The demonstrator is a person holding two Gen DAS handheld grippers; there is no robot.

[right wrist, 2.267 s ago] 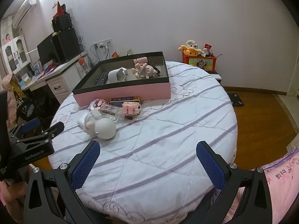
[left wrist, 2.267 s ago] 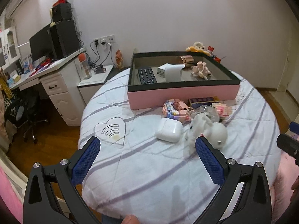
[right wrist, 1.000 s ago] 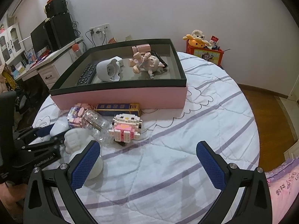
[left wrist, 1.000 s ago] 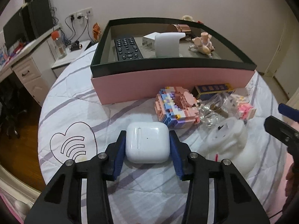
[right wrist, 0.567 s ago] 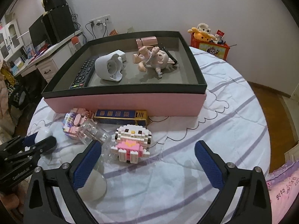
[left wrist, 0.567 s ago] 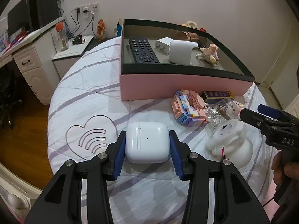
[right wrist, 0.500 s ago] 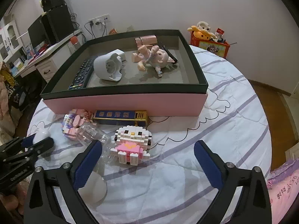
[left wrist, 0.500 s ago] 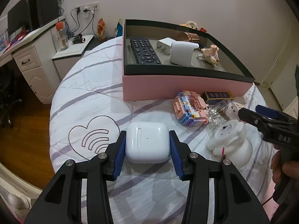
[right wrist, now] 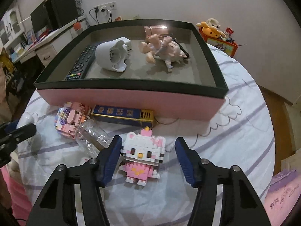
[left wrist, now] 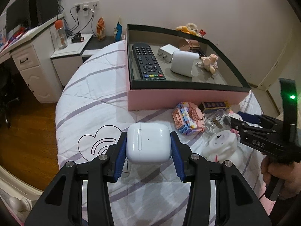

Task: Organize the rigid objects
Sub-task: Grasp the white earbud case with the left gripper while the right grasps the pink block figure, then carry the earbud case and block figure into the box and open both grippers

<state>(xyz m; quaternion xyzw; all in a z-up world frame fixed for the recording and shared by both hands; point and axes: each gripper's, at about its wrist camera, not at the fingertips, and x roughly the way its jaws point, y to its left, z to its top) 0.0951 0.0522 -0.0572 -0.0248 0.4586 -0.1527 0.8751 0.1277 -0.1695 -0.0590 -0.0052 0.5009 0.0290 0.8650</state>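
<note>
Clamped in my left gripper (left wrist: 148, 146) is the white earbud case (left wrist: 148, 144), box (left wrist: 188, 97) at one o'clock. Right gripper (right wrist: 148, 155) straddles the brick kitten (right wrist: 143, 155), jaws apart. Remote (left wrist: 147, 61) is boxed; four items seem left outside.

Plain pale wall (left wrist: 188, 3), wooden floor (left wrist: 24, 131), white desk (left wrist: 28, 56), possibly a monitor (left wrist: 17, 17)
</note>
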